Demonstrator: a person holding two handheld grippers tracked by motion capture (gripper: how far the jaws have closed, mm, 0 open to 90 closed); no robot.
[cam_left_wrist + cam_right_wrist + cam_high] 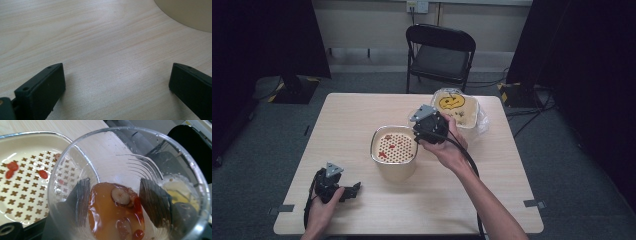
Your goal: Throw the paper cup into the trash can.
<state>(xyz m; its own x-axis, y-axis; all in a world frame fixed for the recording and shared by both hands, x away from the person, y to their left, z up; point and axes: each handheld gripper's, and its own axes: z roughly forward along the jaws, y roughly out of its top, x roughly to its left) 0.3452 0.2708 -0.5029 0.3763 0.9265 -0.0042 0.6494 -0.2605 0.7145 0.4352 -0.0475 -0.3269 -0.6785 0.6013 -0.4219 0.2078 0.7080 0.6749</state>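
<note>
So the right gripper (424, 131) has its jaws clamped on a clear cup (130, 185), tipped over the edge of the strainer tub (394, 150) mid-table. The cup's got amber liquid (107, 212) with red berries and a couple of pale slices. A few berries (12, 168) sit on the strainer. The left gripper (354, 190) rests on the table (362, 120) near the front left, jaws wide apart, holding nothing.
</note>
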